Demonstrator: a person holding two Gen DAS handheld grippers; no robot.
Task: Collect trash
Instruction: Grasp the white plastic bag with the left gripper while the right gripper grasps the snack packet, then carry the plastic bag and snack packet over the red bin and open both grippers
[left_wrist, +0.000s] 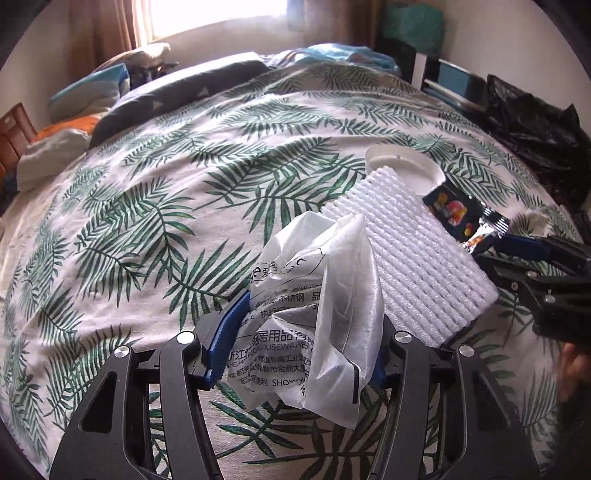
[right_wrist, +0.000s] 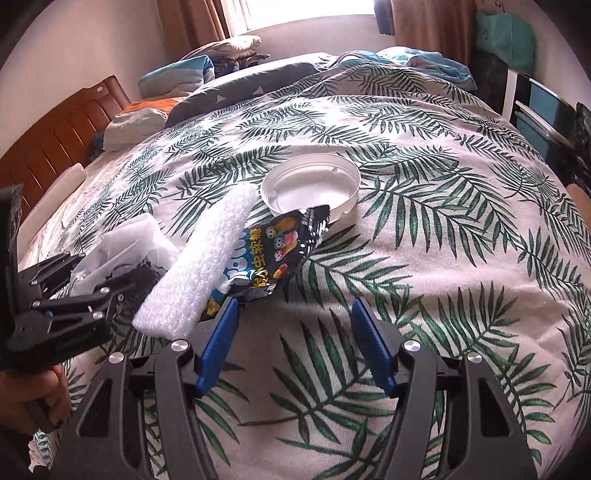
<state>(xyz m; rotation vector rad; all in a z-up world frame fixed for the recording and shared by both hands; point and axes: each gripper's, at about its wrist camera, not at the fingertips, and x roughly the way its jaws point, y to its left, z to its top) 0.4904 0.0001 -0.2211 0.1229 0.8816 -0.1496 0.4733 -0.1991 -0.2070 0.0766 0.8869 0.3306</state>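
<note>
- Left gripper (left_wrist: 295, 332): clenched on a crumpled clear plastic bag (left_wrist: 314, 314) with black printed text. Blue pads press it from both sides; the bag bulges up above the fingers and hangs below them.
- Right gripper (right_wrist: 291, 343): released, nothing between the blue pads, only bedspread (right_wrist: 424, 229) under the gap. Left pad tip sits at the lower edge of the snack wrapper (right_wrist: 273, 254); can't tell whether it touches.
- A hand (right_wrist: 40, 402) shows at the lower left of the right wrist view, on the left gripper's handle.
- White foam mesh sleeve (left_wrist: 413, 251): lies flat on the bedspread just behind the bag, running diagonally. In the left wrist view the bag overlaps its near left edge.
- Snack wrapper: dark foil with cartoon candy print, torn open, resting partly on the foam sleeve's far side. Its top edge overlaps the rim of the white lid.
- White round lid (right_wrist: 314, 184): hollow side up on the bedspread, beyond the wrapper, touching the far end of the foam sleeve.
- All four trash items cluster together on the leaf-print bedspread, toward the near side of the bed.
- Further back: pillows (right_wrist: 173, 74) and folded bedding at the wooden headboard (right_wrist: 55, 136), window with curtains behind.
- Black plastic bag (left_wrist: 535, 133) at the bed's right edge, well apart from the cluster.
</note>
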